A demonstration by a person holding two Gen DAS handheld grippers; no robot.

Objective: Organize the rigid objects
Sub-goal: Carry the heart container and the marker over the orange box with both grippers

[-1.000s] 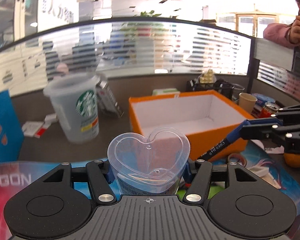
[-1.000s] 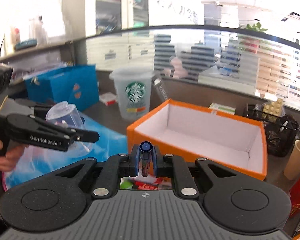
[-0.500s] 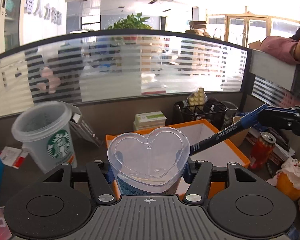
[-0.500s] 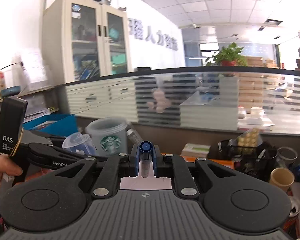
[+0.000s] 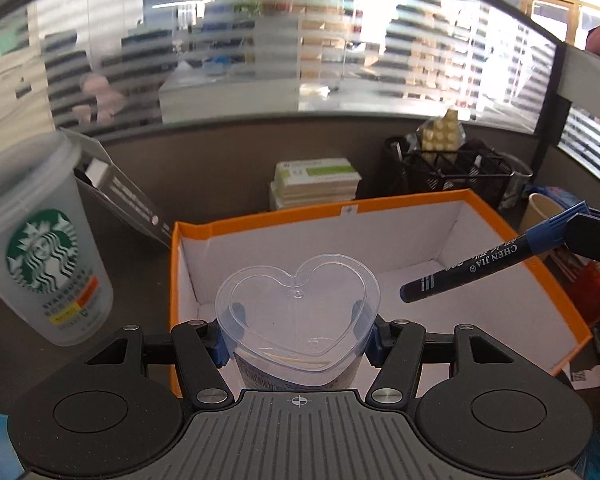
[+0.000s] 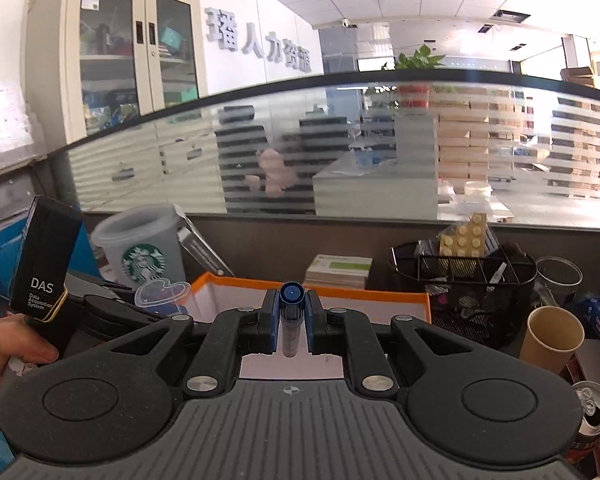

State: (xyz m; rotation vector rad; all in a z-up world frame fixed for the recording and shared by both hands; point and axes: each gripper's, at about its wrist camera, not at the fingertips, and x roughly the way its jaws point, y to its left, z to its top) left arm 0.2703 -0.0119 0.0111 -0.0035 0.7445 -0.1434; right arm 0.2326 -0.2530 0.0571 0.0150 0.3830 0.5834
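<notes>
A Starbucks cup (image 5: 40, 248) stands near a mesh organizer (image 5: 448, 168)

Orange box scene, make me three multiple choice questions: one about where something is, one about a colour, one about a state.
1. Where is the heart-shaped clear cup?
A. Between the left tool's fingers, above the orange box
B. On top of the Starbucks cup
C. In the black mesh organiser

2. What colour is the marker's cap?
A. Red
B. Blue
C. Green

3. How is the right tool?
A. Wide open, holding nothing
B. Shut on the marker
C. Shut on a paper cup

Answers: 1 A, the fingers flank it over the white interior. 2 B, the cap facing the right wrist camera is blue. 3 B, both pads press the marker's barrel.
</notes>
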